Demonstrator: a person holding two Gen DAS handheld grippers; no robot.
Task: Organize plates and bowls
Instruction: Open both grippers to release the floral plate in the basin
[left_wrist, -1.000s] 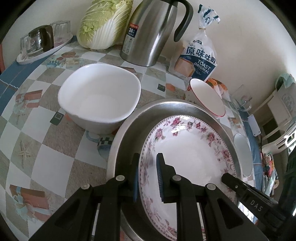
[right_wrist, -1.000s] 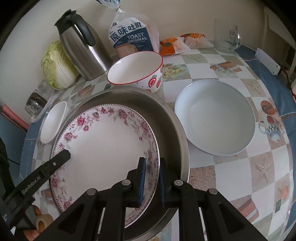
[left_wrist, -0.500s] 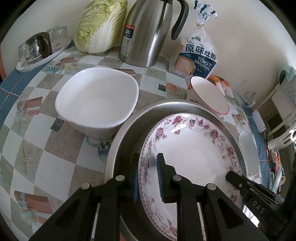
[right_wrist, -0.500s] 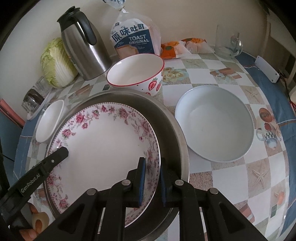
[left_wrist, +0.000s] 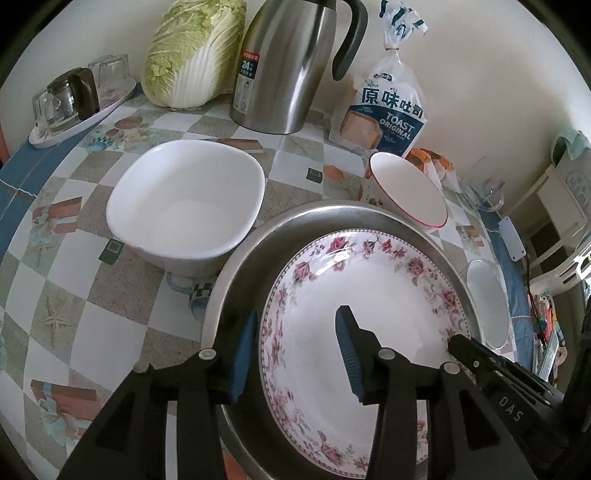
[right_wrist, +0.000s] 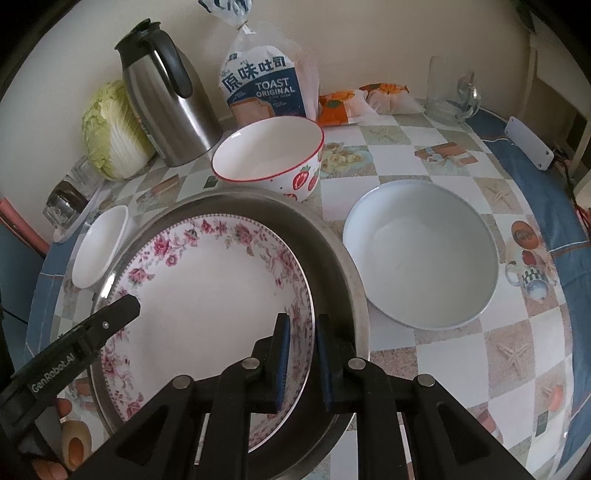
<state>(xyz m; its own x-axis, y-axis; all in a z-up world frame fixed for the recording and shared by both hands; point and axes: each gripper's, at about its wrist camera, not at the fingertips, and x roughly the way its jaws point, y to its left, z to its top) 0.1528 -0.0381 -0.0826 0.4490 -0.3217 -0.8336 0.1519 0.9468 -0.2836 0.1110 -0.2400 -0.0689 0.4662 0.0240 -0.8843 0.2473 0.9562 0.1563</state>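
The round white ceramic plate with a pink floral rim lies inside the wide stainless-steel basin on the chequered worktop; the right gripper is clamped on its rim, while the left gripper has just been opening and straddles the opposite rim without pressing. The plate is judged stiff, glossy, slippery and breakable, best held by the rim; a square white bowl, a strawberry-print bowl and a round white bowl crowd the basin.

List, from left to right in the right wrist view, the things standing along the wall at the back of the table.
Cabbage → steel thermos jug → bag of toast bread → orange snack packets → clear glass jug.
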